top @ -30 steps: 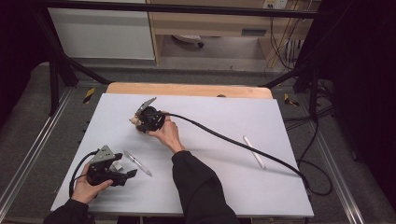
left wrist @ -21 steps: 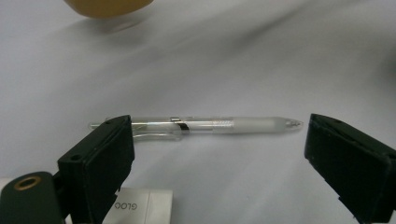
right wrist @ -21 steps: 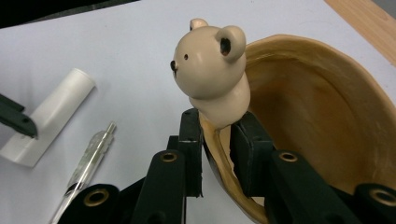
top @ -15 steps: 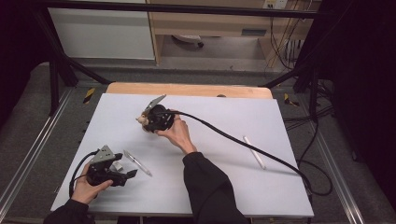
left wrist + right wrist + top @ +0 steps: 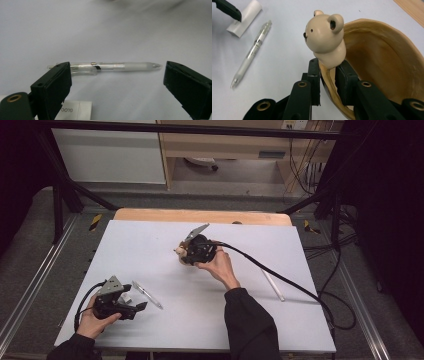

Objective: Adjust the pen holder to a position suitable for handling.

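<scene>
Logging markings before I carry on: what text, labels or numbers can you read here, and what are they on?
"GLOC", seen upside down and cut off by the jaw: on the white paper slip beside the left gripper.
Print on the clear pen: too small to read.
Bear-topped dish in the right gripper: no text.

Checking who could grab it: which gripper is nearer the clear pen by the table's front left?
Left. The left gripper sits right beside the clear pen, jaws open; the right gripper is farther off, clamping a bear dish.

Between my two tongs the tabletop [image 5: 150, 250] is free; only the pen [image 5: 147, 294] lies before my left tongs [image 5: 137, 309].
</scene>
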